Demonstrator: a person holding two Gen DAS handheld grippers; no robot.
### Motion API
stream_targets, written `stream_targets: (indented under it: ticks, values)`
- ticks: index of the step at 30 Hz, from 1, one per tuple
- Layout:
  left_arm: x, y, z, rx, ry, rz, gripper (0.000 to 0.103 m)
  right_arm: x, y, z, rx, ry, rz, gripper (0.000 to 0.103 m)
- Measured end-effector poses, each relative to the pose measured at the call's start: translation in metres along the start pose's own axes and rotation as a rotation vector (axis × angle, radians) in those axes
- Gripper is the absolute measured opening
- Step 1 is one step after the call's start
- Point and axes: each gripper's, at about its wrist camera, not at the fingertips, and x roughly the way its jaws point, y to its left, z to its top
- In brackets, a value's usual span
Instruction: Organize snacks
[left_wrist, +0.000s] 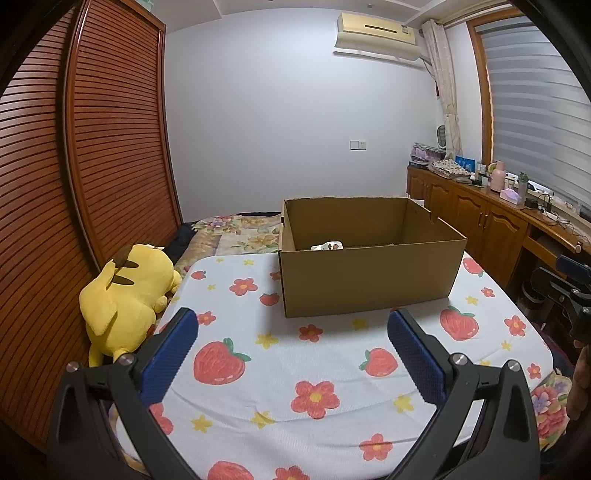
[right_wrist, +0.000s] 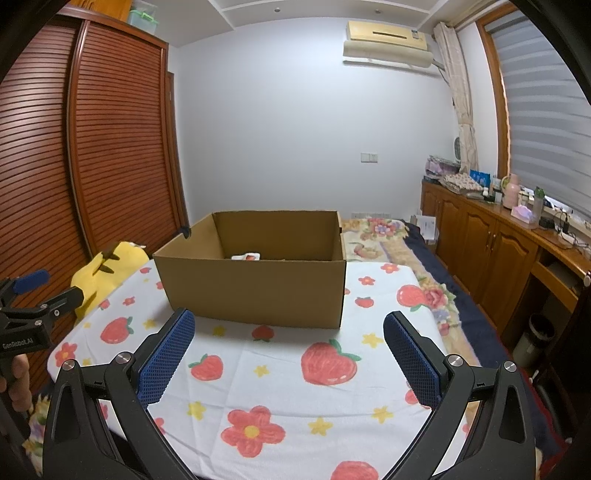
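Grippers first: the left gripper (left_wrist: 291, 328) and the right gripper (right_wrist: 289, 330) both have their blue pads spread wide with nothing between them, each hovering low over the near part of the strawberry-and-flower tablecloth (left_wrist: 280, 373). Beyond the fingertips, toward the far edge of the table, stands an open cardboard box (left_wrist: 369, 277), upright, flaps out of the way; it sits ahead and slightly right of the left gripper, and ahead and slightly left of the right one (right_wrist: 255, 284). Inside it, on the floor of the box toward the far wall, 1 white snack packet (left_wrist: 328, 246) with a red patch peeks over the near rim (right_wrist: 246, 256); how many more lie below the rim cannot be told. No loose snacks show on the cloth in either view, so my reading is that the task is either between picks or close to finished. The next move calls for finding another snack outside these views, or confirming none remain, then bringing it over the near wall and releasing above the box floor. Left of the table a yellow Pikachu plush (left_wrist: 129, 299) lies on the bed, well apart from both grippers.
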Motion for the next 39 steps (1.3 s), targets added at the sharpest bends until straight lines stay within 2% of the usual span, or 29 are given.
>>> stream_targets:
  ticks: [39]
  values:
    - [-0.0018, -0.0022, 0.0024, 0.002, -0.002, 0.000, 0.103, -0.0011, -0.0005, -0.0001, 0.003, 0.002, 0.001, 0.103]
